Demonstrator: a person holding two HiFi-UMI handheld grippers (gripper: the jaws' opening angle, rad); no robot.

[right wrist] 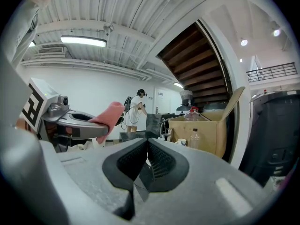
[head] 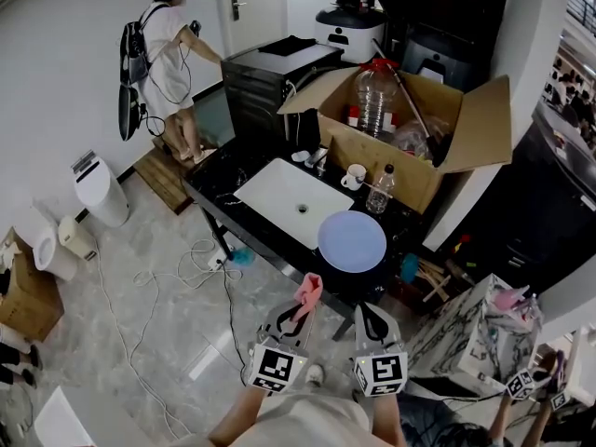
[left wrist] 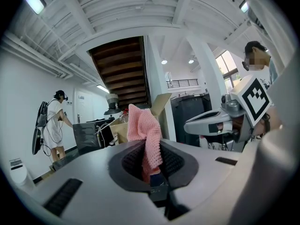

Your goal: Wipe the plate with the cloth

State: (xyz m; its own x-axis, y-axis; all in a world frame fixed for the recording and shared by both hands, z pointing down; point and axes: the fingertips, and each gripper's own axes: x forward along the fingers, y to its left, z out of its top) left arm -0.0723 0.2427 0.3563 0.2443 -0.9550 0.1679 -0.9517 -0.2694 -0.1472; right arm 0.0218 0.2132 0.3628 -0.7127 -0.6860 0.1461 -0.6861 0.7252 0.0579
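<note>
**Open way in from the near side**

The plate (head: 352, 241) lies flat at the near edge of the surface (head: 216, 182). Both tongs hang at the plate's 6 o'clock, just off that edge. The left tongs (head: 298, 313) pinch the cloth (head: 309, 291), and the right tongs (head: 371, 311) are closed on nothing. Only open air lies between them and the plate.

At the plate's 12 o'clock a small bottle (head: 378, 190) and a mug (head: 355, 176) stand near it. Behind them the big cardboard box (head: 410, 170) rises like a wall. At 10 o'clock sits the white sink (head: 293, 201), low and flat, so a hand can pass over it.
</note>
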